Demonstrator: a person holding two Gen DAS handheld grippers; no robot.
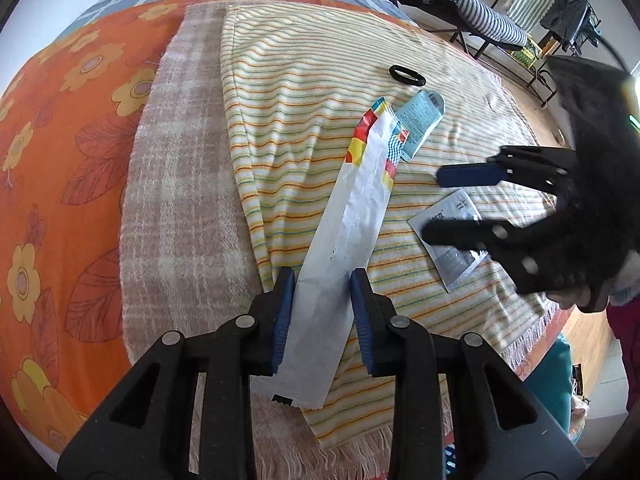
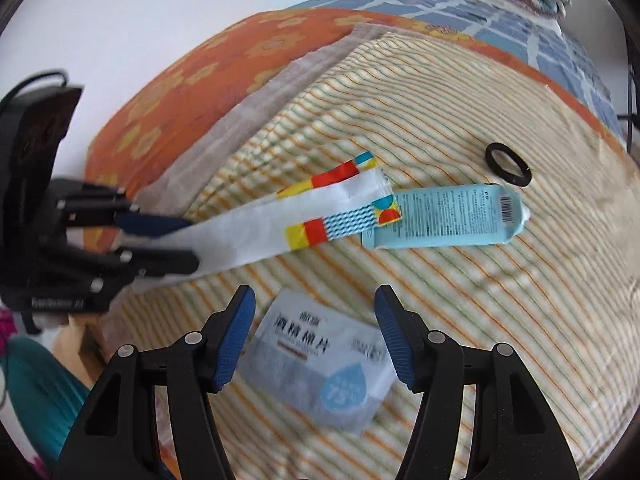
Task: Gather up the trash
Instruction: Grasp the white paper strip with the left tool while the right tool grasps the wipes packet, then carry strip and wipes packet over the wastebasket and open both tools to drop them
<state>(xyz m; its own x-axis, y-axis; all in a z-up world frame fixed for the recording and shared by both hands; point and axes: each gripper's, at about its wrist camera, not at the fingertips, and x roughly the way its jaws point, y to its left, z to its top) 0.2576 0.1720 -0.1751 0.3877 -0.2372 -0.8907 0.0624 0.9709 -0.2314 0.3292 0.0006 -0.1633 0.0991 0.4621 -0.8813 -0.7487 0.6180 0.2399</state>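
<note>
A long white wrapper (image 1: pixel 348 216) with coloured ends lies on the striped towel (image 1: pixel 304 92). My left gripper (image 1: pixel 323 276) is shut on its near end; the right wrist view shows the wrapper (image 2: pixel 280 228) running from the left gripper (image 2: pixel 192 242). A light blue tube (image 1: pixel 422 118) lies at the wrapper's far end, also in the right wrist view (image 2: pixel 444 218). A grey-blue wipe sachet (image 2: pixel 324 364) lies flat between the fingers of my open right gripper (image 2: pixel 316 300), which hovers over it. In the left wrist view the right gripper (image 1: pixel 432 204) is above the sachet (image 1: pixel 452 256).
A black ring (image 1: pixel 407 75) lies on the towel beyond the tube, also in the right wrist view (image 2: pixel 508 164). The towel covers an orange flowered bedspread (image 1: pixel 68 152). A folding chair (image 1: pixel 460 4) and a rack stand on the floor at right.
</note>
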